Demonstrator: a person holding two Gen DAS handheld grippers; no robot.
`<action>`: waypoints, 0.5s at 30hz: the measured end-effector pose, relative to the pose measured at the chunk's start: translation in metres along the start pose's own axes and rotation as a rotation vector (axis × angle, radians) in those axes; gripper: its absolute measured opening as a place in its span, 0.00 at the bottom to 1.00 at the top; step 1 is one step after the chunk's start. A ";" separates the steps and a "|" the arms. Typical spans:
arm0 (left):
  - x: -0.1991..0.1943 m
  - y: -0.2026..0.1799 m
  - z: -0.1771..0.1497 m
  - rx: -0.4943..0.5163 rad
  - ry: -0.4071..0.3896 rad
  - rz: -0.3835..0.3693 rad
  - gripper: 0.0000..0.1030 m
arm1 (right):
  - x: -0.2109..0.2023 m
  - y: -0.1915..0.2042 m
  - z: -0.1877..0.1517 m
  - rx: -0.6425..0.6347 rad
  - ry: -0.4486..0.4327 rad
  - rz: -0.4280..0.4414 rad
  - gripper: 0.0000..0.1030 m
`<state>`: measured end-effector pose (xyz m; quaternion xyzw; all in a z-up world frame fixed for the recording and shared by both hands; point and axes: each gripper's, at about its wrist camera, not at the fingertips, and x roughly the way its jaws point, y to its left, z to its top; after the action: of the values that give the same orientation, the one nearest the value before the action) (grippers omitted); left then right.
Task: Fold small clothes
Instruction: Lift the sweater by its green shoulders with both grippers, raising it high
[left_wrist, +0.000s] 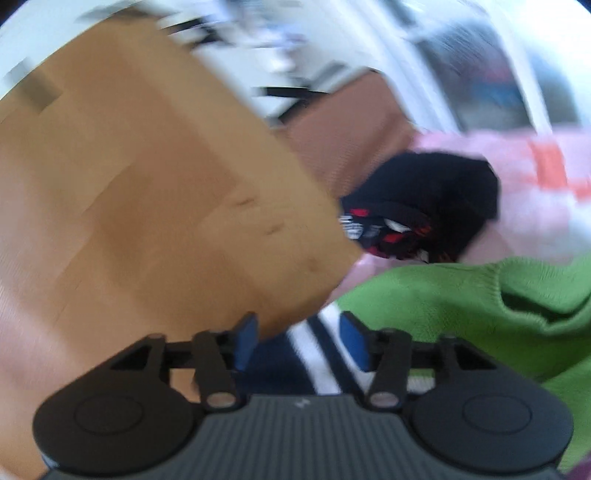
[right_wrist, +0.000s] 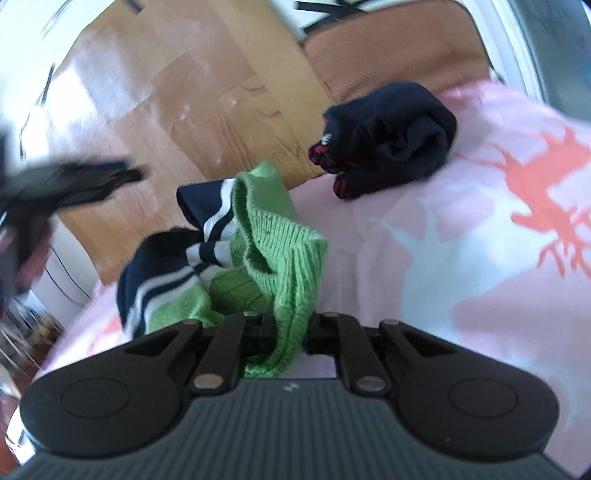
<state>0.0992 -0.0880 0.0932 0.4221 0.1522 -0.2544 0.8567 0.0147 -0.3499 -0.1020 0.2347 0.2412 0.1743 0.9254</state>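
Note:
A green knit garment (right_wrist: 280, 251) with navy and white striped cuffs (right_wrist: 159, 280) lies bunched on a pink patterned bed cover (right_wrist: 461, 258). My right gripper (right_wrist: 291, 336) is shut on a fold of the green knit. In the blurred left wrist view my left gripper (left_wrist: 299, 339) is open, its blue pads either side of the striped cuff (left_wrist: 314, 365), with the green knit (left_wrist: 461, 299) to its right. A folded black garment with red and white print lies further back on the cover in both the right wrist view (right_wrist: 391, 140) and the left wrist view (left_wrist: 417, 210).
The wooden floor (right_wrist: 177, 110) lies beyond the bed edge on the left. A brown cushion (right_wrist: 388, 55) sits behind the black garment. The left gripper's blurred dark body (right_wrist: 55, 184) shows at the left of the right wrist view.

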 end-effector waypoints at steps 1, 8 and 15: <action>0.008 -0.013 0.001 0.085 -0.013 -0.011 0.62 | 0.002 0.001 -0.001 -0.041 -0.008 -0.012 0.13; 0.038 -0.085 -0.015 0.670 -0.131 -0.168 0.81 | 0.004 -0.008 -0.005 -0.070 -0.013 -0.001 0.13; 0.067 -0.096 0.002 0.785 -0.097 -0.244 0.87 | -0.004 0.015 -0.015 -0.199 -0.037 -0.016 0.13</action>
<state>0.1001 -0.1597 0.0007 0.6832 0.0520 -0.4126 0.6002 0.0006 -0.3339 -0.1044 0.1427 0.2076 0.1857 0.9498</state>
